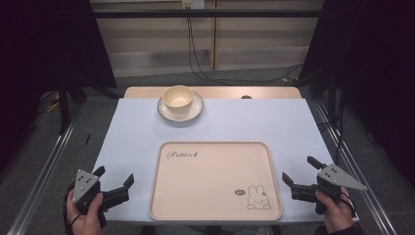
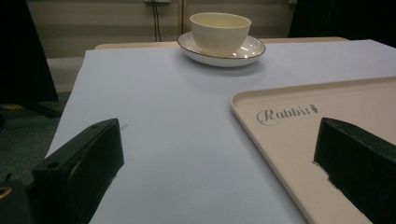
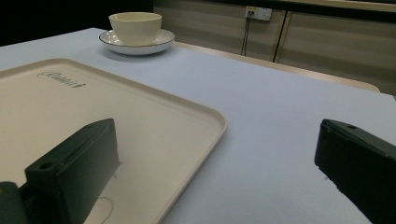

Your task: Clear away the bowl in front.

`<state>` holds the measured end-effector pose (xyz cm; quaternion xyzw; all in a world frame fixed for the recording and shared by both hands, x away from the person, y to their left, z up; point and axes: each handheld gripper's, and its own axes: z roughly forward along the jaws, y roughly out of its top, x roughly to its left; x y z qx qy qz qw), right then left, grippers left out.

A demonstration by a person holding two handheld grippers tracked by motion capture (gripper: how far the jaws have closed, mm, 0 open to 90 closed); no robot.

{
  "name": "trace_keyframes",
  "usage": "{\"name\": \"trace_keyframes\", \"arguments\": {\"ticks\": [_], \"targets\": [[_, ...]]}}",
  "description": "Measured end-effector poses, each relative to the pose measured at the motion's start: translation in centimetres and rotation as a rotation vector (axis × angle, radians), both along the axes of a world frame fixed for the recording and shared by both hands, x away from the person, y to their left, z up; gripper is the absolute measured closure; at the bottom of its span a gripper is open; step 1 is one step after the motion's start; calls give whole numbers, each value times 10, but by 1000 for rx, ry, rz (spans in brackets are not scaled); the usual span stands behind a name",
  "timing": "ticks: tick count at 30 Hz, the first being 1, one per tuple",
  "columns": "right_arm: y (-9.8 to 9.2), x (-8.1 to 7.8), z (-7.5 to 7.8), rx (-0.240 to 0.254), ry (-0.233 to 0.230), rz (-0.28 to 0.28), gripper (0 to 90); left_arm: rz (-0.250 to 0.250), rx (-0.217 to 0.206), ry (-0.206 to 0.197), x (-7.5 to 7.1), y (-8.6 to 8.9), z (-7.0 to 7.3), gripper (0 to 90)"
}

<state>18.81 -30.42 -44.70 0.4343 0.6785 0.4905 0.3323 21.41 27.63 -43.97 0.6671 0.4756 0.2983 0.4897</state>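
A cream tray point(image 1: 215, 205) with a rabbit drawing lies at the near middle of the pale blue table; its rim shows in the left gripper view point(image 2: 247, 116) and in the right gripper view point(image 3: 205, 135). A cream bowl point(image 1: 178, 98) stands on a white plate point(image 1: 195, 111) at the far side, also seen as bowl point(image 2: 219, 31) and bowl point(image 3: 135, 27). My left gripper point(image 1: 114, 177) rests at the tray's left, jaws wide apart and empty. My right gripper point(image 1: 299, 170) stands open at the tray's right edge, nothing between its jaws.
The table's wooden far edge point(image 1: 274, 92) borders the blue mat. Metal rails point(image 1: 44, 171) run along both sides of the table. Cables point(image 1: 195, 63) hang at the back wall. Bare mat lies between the plate and the tray.
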Motion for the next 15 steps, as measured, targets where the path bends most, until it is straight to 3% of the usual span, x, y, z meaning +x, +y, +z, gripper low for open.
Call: {"name": "trace_keyframes", "arguments": {"ticks": [9,15], "targets": [[1,-2,-1,-15,1,3,0,-9,3,2,1,-2,0,12],[0,0,-2,-8,1,-5,0,-41,19,17,2,-4,0,11]]}}
